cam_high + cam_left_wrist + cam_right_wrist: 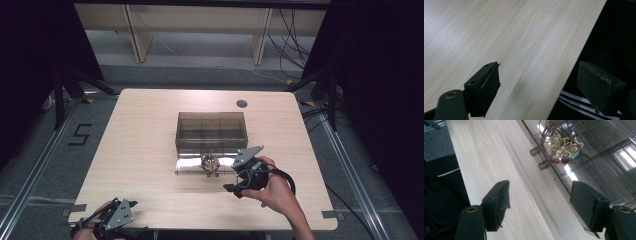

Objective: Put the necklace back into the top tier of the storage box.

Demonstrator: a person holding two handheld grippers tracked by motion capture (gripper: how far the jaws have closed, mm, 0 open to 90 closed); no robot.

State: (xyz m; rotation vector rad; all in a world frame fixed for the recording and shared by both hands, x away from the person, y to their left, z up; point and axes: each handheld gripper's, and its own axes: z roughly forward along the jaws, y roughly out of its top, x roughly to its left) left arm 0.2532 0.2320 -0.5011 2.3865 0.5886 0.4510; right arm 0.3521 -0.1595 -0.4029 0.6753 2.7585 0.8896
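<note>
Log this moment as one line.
left gripper: open, near edge | right gripper: open, by lid | butterfly ornament on lid | box open

Lab-style recording bay: pale wooden table point(150, 150) on grey carpet, black curtains point(385, 100), floor rails point(30, 175), loose cables point(292, 40), taped "5" point(80, 135).

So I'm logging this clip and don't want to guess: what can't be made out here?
- Ornament on the box's open lid: too small in the high view; in the right gripper view, a butterfly with beads, its top cut off by the edge.
- Box compartments: tinted walls and glare hide any contents.
- Left tongs: partly cut off by the high view's bottom edge.
- Right tongs: jaw tips dark and tiny in the high view.
</note>
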